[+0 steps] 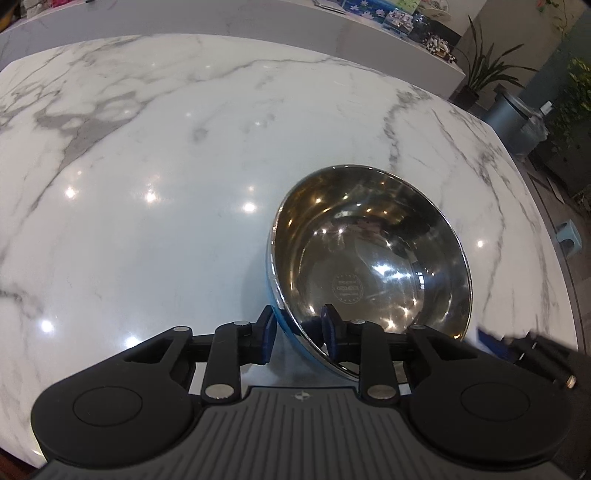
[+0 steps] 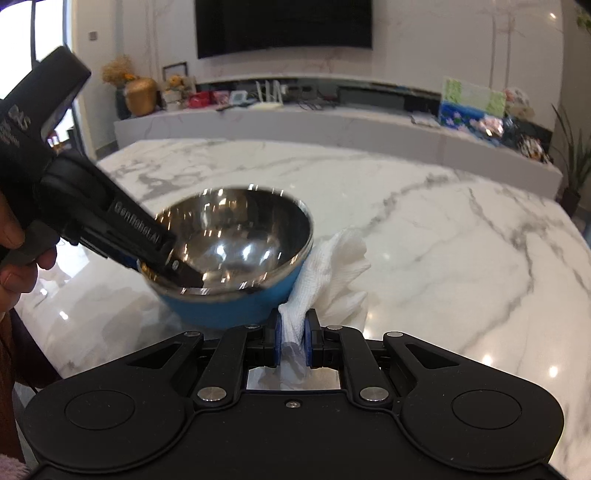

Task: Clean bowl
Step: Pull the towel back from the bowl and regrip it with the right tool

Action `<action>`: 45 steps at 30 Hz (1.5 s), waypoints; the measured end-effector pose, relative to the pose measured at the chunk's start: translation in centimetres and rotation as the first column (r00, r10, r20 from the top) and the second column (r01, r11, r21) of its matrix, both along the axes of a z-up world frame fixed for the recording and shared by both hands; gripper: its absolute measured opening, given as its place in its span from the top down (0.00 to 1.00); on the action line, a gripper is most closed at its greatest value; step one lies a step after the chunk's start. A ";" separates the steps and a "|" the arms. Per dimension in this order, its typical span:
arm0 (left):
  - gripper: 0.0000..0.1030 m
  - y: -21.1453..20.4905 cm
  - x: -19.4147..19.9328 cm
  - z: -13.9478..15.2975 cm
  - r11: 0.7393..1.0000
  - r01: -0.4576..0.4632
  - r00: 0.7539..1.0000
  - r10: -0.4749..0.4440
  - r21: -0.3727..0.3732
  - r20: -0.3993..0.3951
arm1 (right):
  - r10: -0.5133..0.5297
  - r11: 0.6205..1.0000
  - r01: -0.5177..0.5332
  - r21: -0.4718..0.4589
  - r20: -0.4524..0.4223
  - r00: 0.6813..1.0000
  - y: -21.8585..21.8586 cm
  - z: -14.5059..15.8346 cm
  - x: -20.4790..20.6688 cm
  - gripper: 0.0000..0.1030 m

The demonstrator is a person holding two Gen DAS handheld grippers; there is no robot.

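Observation:
A bowl [image 1: 373, 258], shiny steel inside and blue outside, is tilted above the white marble table [image 1: 147, 147]. My left gripper [image 1: 299, 332] is shut on the bowl's near rim, one finger inside and one outside. In the right wrist view the bowl [image 2: 236, 243] sits left of centre with the left gripper [image 2: 159, 262] clamped on its left rim. My right gripper [image 2: 293, 332] is shut on a white cloth [image 2: 332, 273], which touches the bowl's blue outer wall on the right. The right gripper's tip [image 1: 495, 341] shows blurred at the bowl's lower right in the left wrist view.
The marble table's right edge [image 1: 554, 221] curves away, with floor, a grey bin [image 1: 513, 118] and plants [image 1: 484, 66] beyond. A long low shelf [image 2: 332, 122] with ornaments and a wall screen [image 2: 284, 26] stand behind the table.

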State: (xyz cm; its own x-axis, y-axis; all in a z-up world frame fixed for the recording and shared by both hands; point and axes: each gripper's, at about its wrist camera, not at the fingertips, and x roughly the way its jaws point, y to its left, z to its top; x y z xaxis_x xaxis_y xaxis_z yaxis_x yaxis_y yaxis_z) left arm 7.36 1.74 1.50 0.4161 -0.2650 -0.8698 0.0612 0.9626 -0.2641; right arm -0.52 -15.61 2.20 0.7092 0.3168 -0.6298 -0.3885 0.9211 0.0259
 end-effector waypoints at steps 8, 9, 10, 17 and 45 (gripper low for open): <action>0.82 -0.1 0.0 0.2 0.999 -0.022 1.000 0.022 0.026 0.008 | -0.024 1.000 0.022 -0.022 -0.074 0.997 -2.5 -0.2 4.5 0.89; 0.82 -0.1 0.0 0.2 0.999 -0.023 1.000 0.023 0.027 0.008 | -0.050 0.998 0.047 -0.036 -0.073 0.996 -2.8 -0.5 4.7 0.89; 0.82 -0.1 -0.1 0.2 0.999 -0.024 1.000 0.023 0.028 0.009 | -0.089 0.995 0.086 -0.047 -0.065 0.994 -3.1 -0.6 4.8 0.85; 0.82 -0.2 -0.3 0.3 0.999 -0.029 0.999 0.029 0.033 0.013 | -0.219 0.967 0.226 -0.115 0.072 0.973 -3.0 0.1 3.0 0.58; 0.80 0.2 -0.8 0.0 0.997 -0.076 0.997 0.075 -0.030 -0.006 | -0.274 0.960 0.271 -0.075 -0.027 0.961 -1.4 -4.1 3.8 0.90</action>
